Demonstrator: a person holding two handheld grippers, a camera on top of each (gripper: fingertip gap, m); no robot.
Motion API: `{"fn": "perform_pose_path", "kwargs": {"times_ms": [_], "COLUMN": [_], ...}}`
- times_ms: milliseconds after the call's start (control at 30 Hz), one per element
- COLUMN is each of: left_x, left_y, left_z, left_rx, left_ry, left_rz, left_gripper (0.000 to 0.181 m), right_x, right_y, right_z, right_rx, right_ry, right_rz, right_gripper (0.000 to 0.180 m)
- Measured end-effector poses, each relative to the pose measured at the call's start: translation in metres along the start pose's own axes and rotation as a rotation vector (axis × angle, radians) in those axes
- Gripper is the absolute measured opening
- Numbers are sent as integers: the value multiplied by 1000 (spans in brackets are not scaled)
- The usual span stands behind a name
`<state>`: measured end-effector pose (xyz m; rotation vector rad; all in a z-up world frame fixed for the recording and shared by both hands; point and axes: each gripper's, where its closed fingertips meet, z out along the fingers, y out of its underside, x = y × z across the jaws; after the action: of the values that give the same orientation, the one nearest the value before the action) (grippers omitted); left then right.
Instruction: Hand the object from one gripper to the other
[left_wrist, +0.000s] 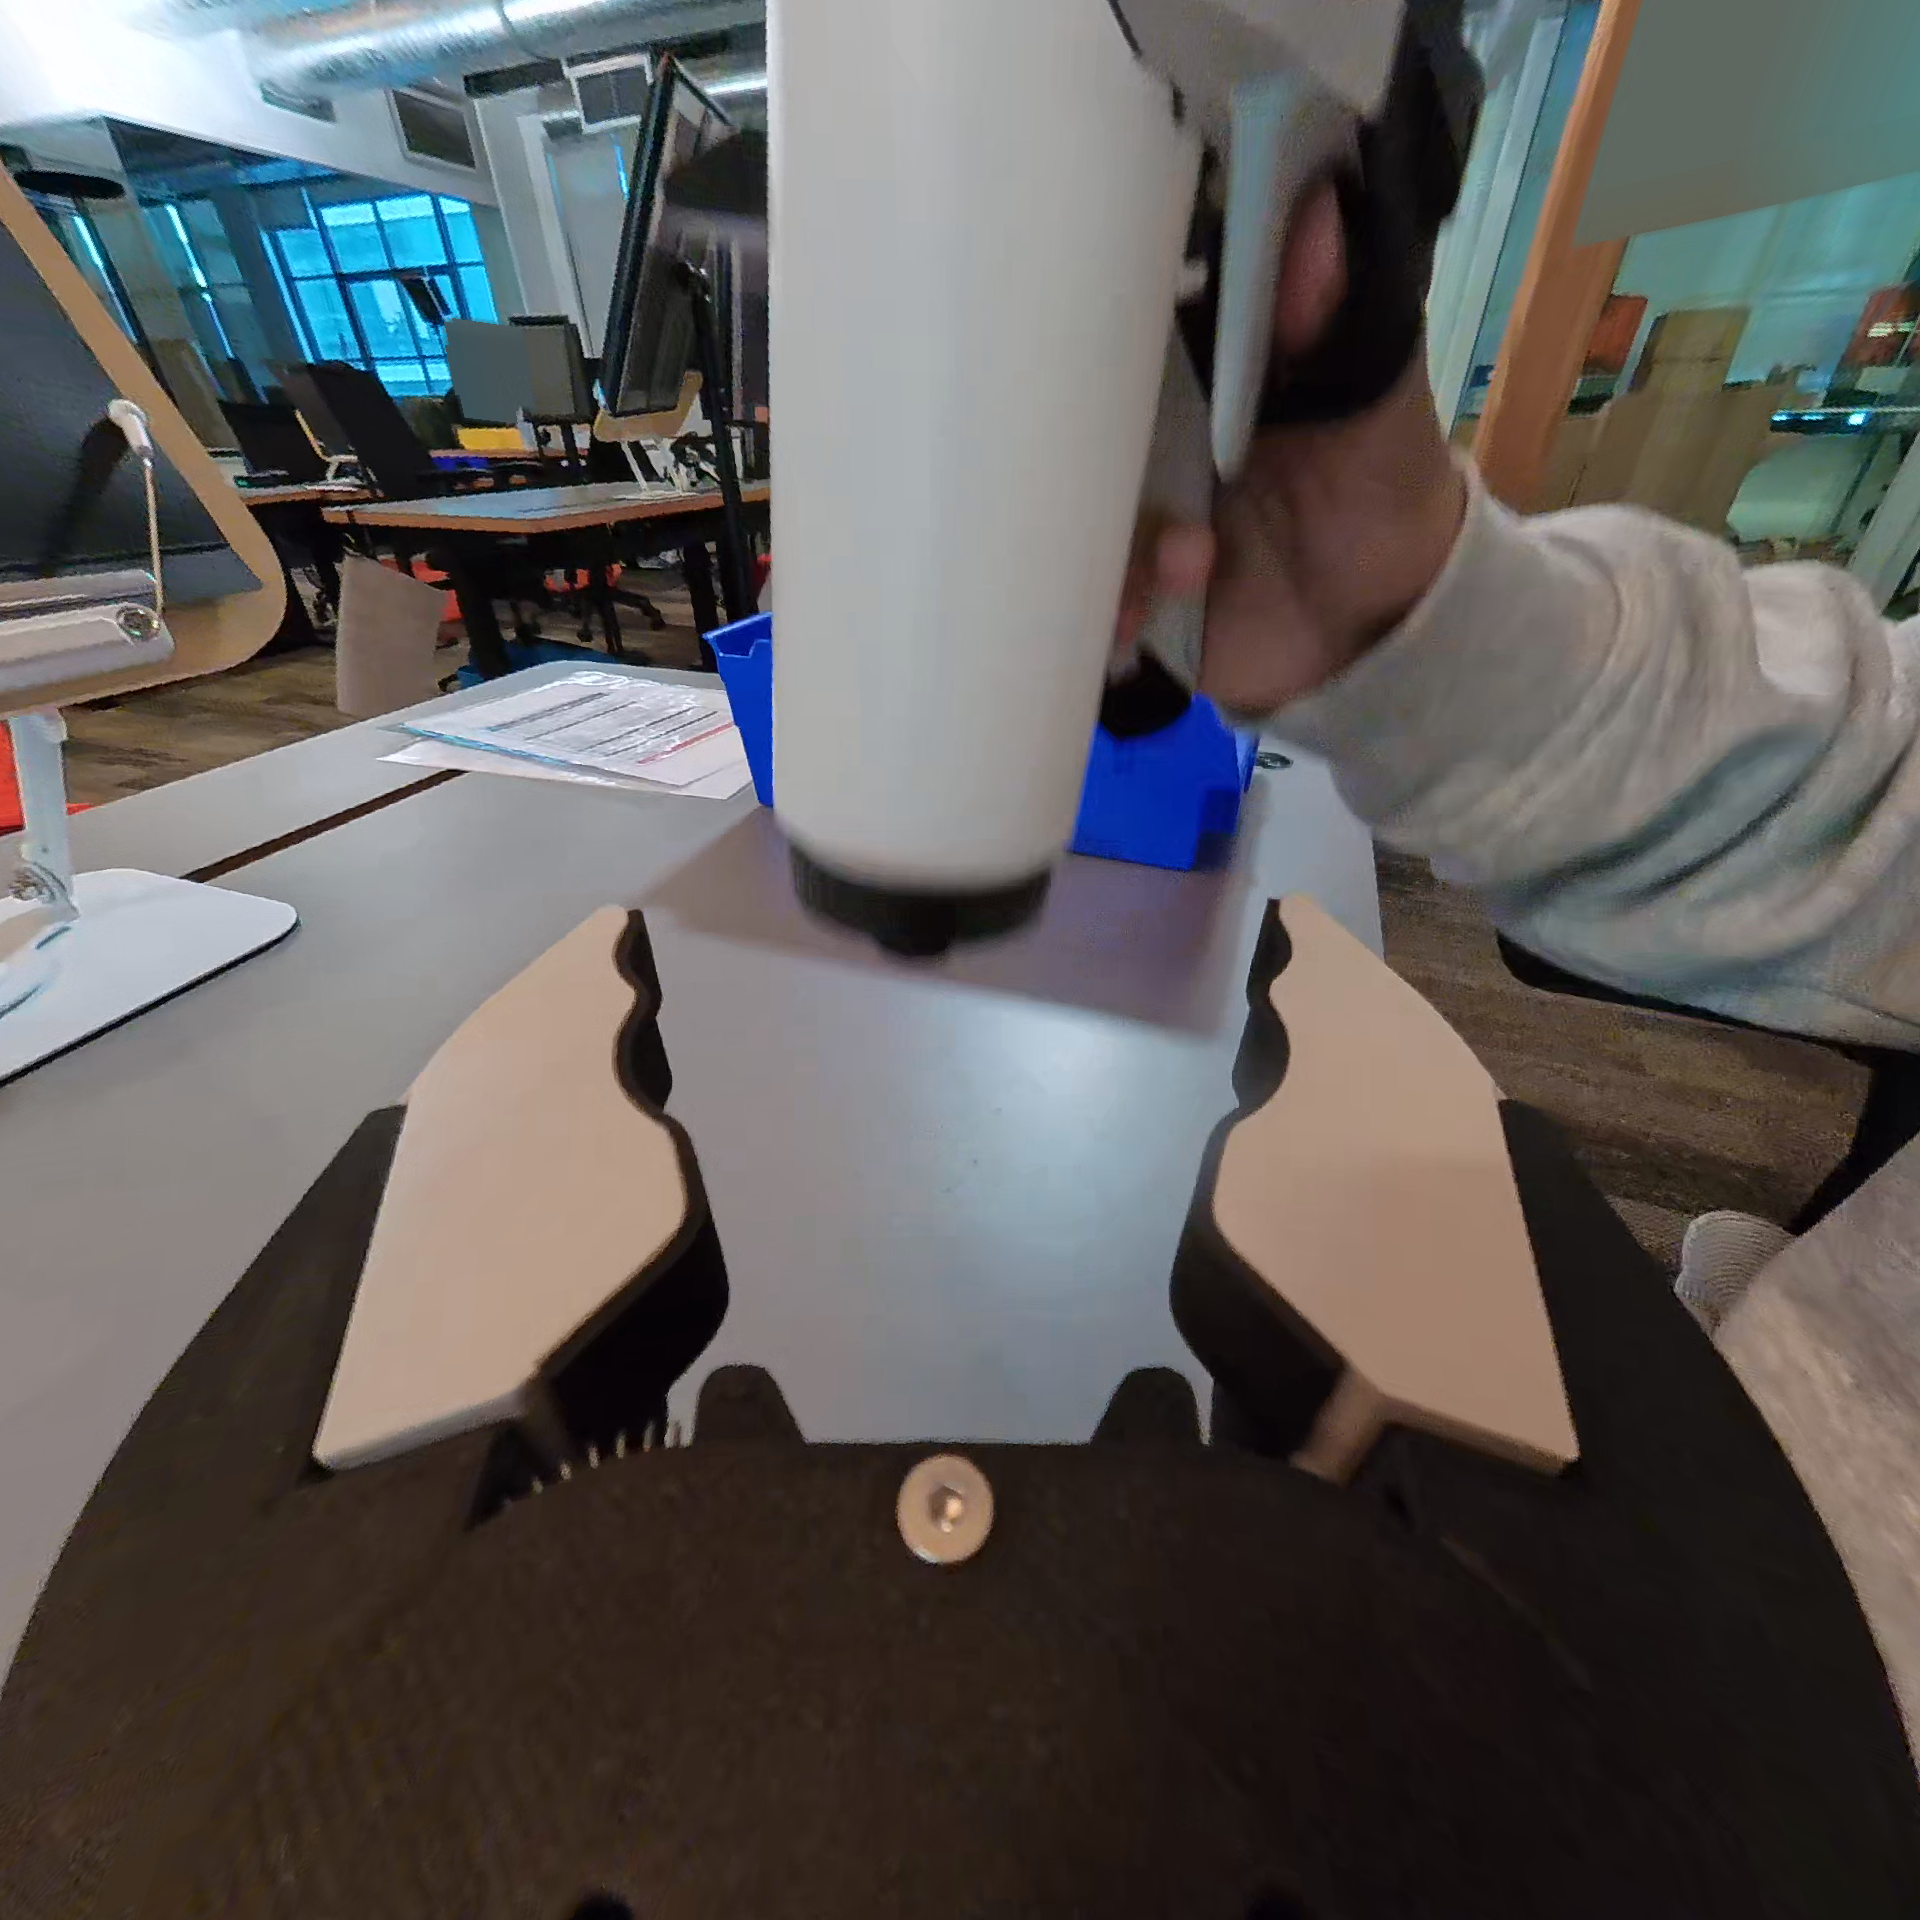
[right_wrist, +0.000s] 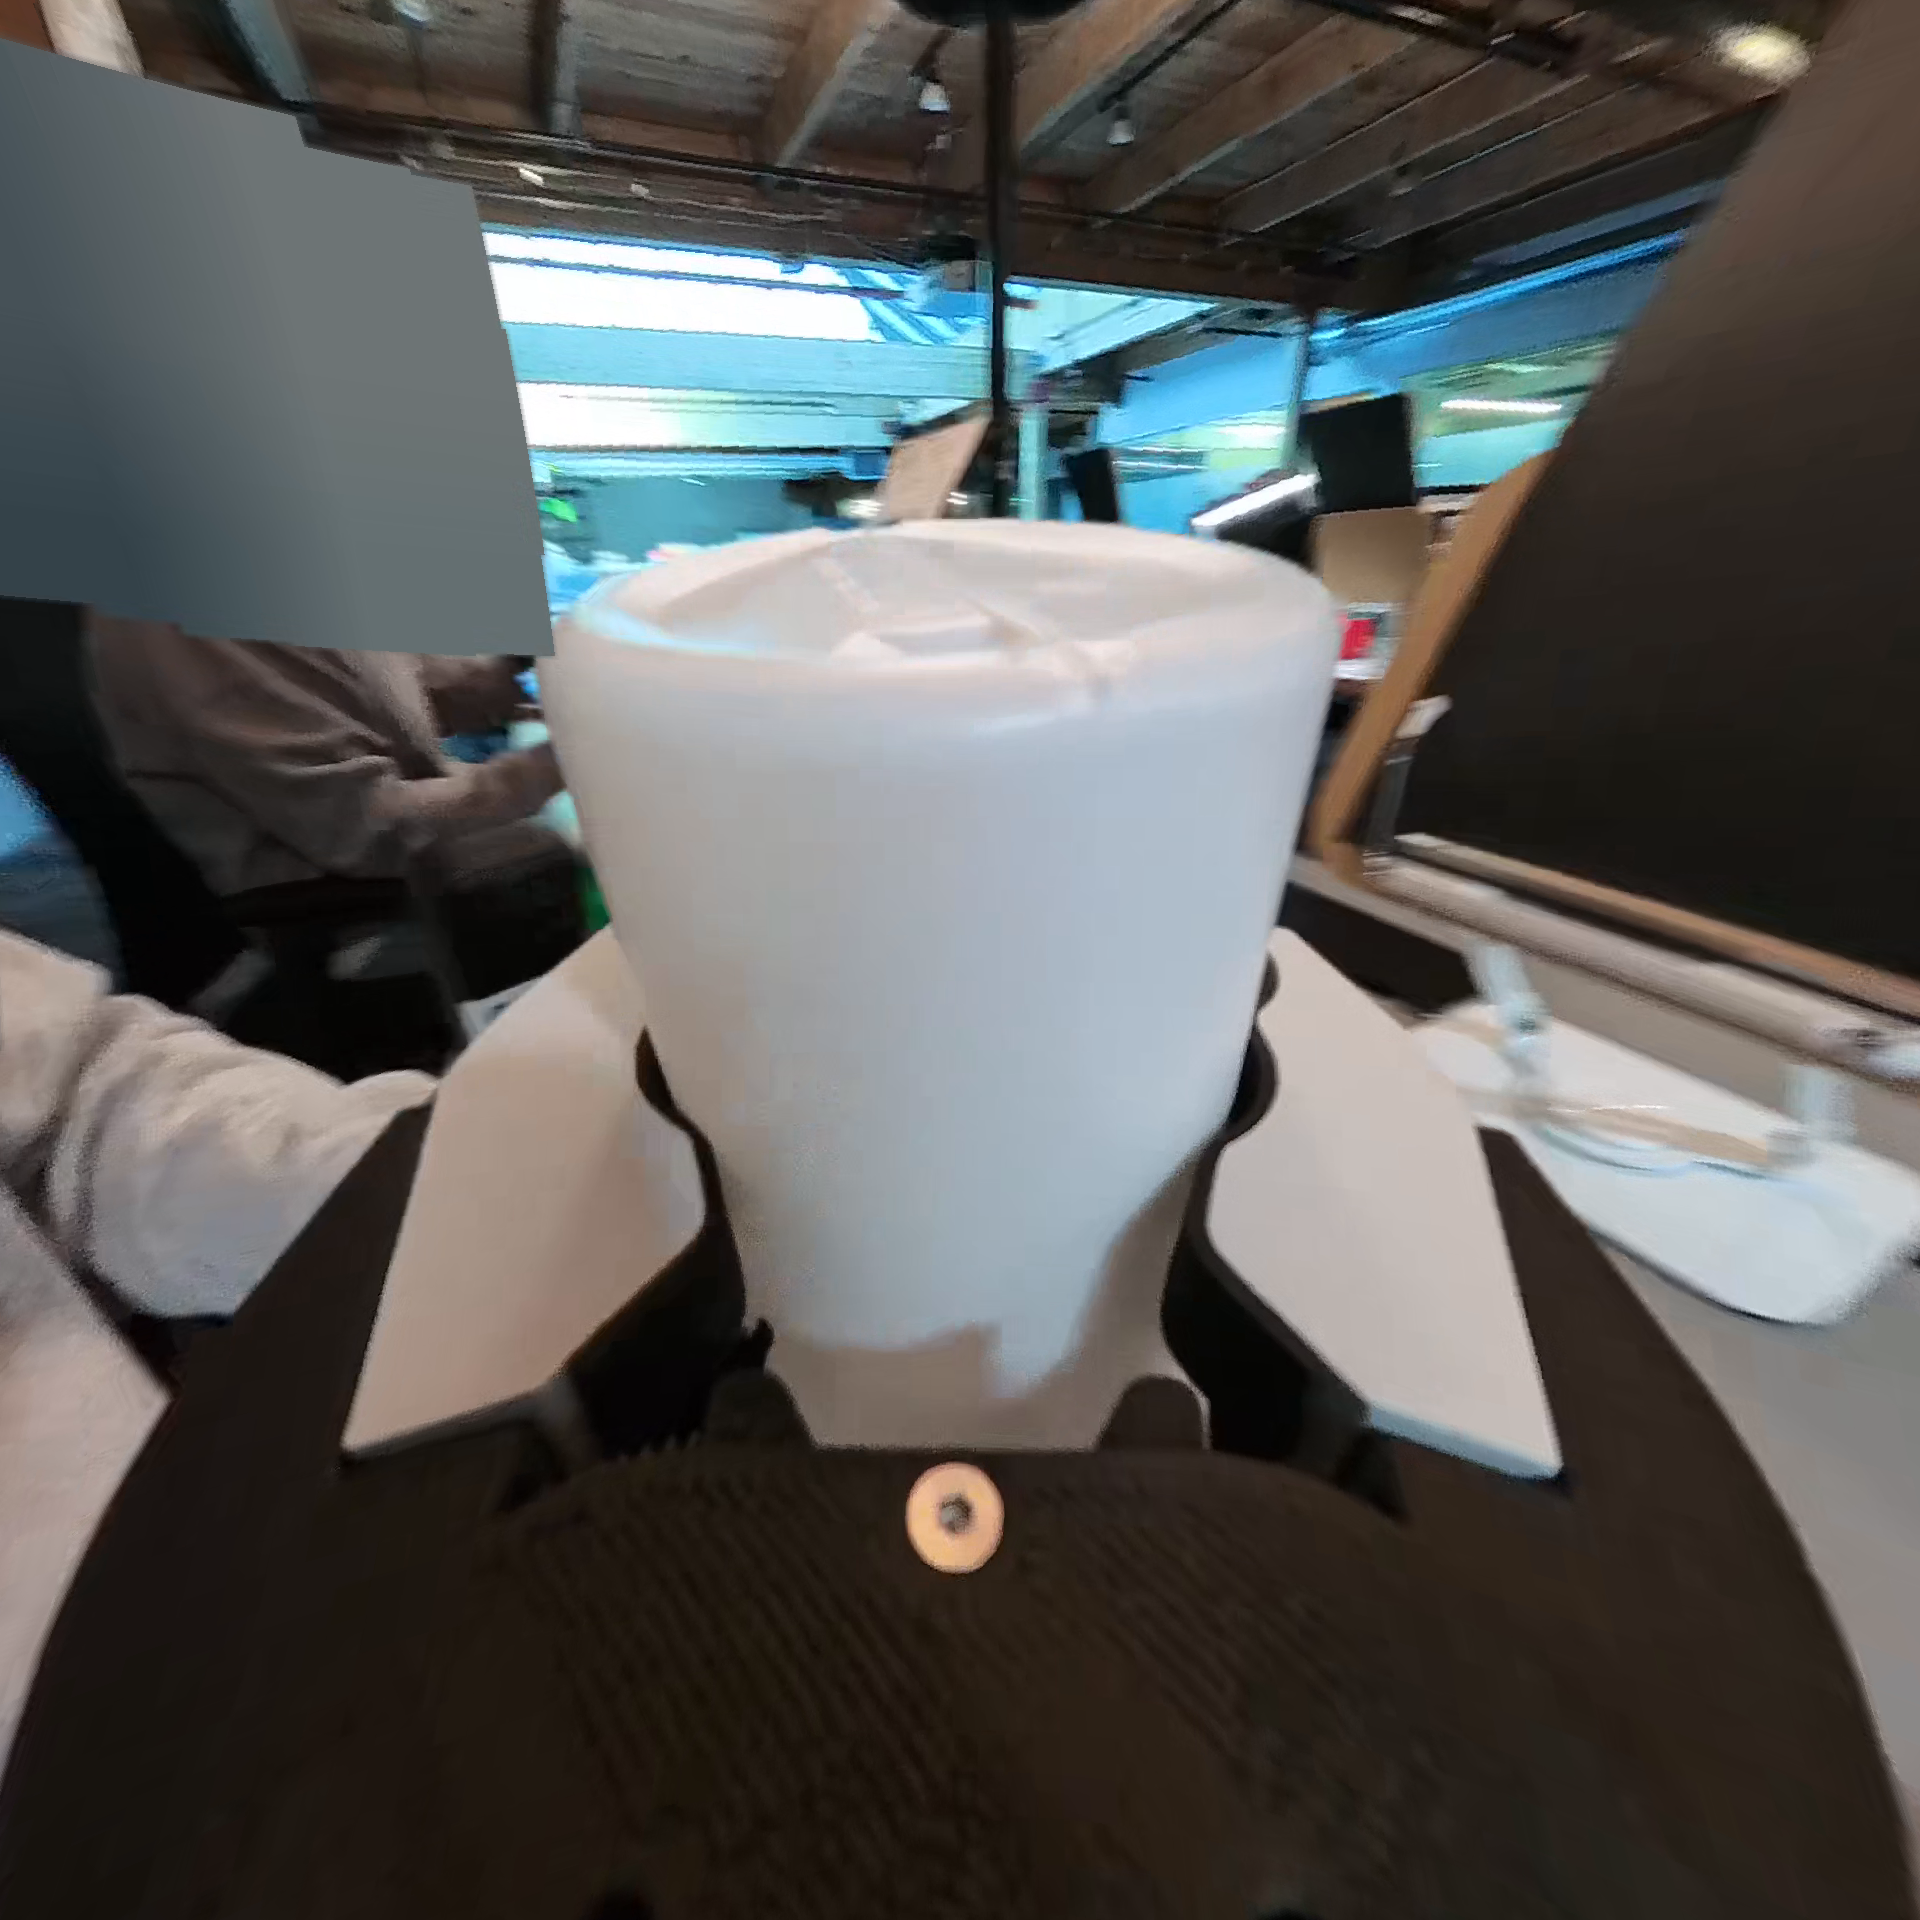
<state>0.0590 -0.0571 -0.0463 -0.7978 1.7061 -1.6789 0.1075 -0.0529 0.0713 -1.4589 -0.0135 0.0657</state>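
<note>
Bottle (left_wrist: 966, 436), white with a black cap pointing down, hangs at upper centre of the left wrist view above the grey desk (left_wrist: 312, 997). At lower centre the left hand-held gripper (left_wrist: 951, 997) is spread wide, holding nothing. A blue bin (left_wrist: 1153, 800) stands behind. In the right wrist view, the right hand-held gripper (right_wrist: 951, 1049) pinches the bottle (right_wrist: 935, 883) at frame centre.
</note>
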Motion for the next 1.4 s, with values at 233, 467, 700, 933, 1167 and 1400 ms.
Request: {"fn": "perform_pose_path", "kwargs": {"times_ms": [233,467,700,933,1167,1400], "left_x": [1,-5,0,4,-2,-6], "left_y": [9,14,19,22,18,16], "left_z": [2,3,6,7,5,3], "left_rx": [-24,-26,-51,-68,-38,-18], "left_ry": [22,27,40,52,47,49], "left_rz": [-29,-88,-62,-32,-99,-157], "left_gripper": [108,107,106,105,104,102], "right_x": [122,192,220,223,200,172], "right_y": [-62,-9,60,38,-6,-16], "right_z": [-112,-210,-221,-234,-212,-173], "right_rx": [-140,-457,-602,-540,-367,-394], "right_ry": [526,840,848,902,831,746], "right_rz": [-86,117,316,253,168,72], "right_gripper": [105,105,105,108,98,98]}}
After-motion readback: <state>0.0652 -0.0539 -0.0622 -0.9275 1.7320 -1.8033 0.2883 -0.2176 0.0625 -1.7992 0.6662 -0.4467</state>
